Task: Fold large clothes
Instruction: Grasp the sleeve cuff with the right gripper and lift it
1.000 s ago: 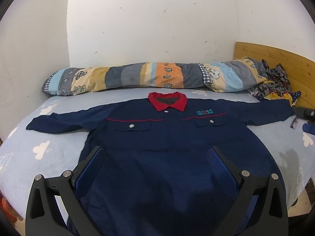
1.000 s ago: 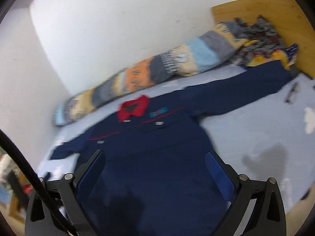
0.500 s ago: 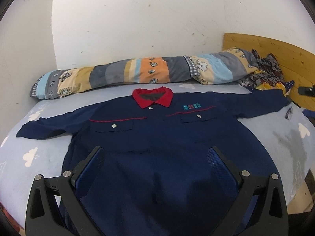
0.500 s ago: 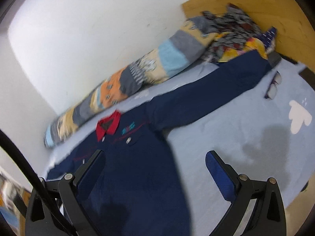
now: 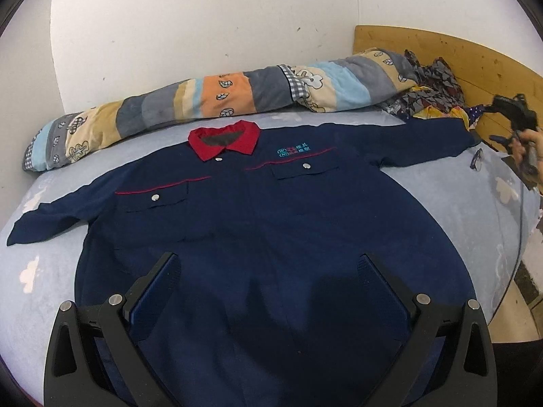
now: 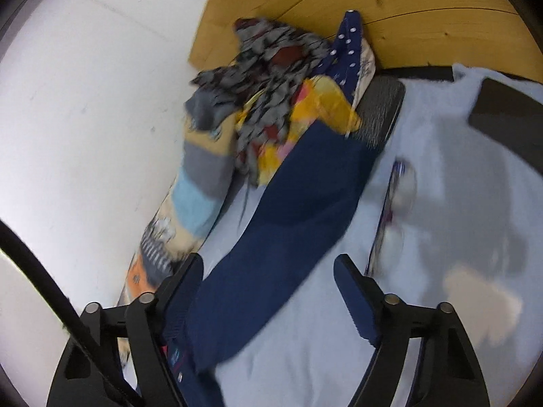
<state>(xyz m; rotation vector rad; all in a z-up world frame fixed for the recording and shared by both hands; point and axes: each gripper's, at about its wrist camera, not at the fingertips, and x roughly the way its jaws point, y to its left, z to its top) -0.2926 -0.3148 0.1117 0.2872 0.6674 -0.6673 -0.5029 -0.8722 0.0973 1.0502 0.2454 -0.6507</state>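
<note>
A large navy work shirt (image 5: 258, 224) with a red collar (image 5: 224, 137) lies flat, front up, sleeves spread, on a light blue bed (image 5: 37, 271). My left gripper (image 5: 268, 271) is open and empty, held above the shirt's lower body. My right gripper (image 6: 269, 274) is open and empty above the shirt's right sleeve (image 6: 298, 200); it also shows in the left wrist view (image 5: 516, 118) at the far right, beyond the sleeve end. The right wrist view is blurred.
A long striped patchwork bolster (image 5: 217, 93) lies along the white wall. A pile of patterned clothes (image 6: 278, 81) sits against the wooden headboard (image 6: 390, 10). Eyeglasses (image 6: 393, 203) lie on the sheet beside the sleeve end. A dark flat object (image 6: 383, 108) lies under the pile.
My right gripper has swung right and forward, from over the shirt's body to over the right sleeve near the clothes pile. My left gripper has shifted slightly right over the shirt.
</note>
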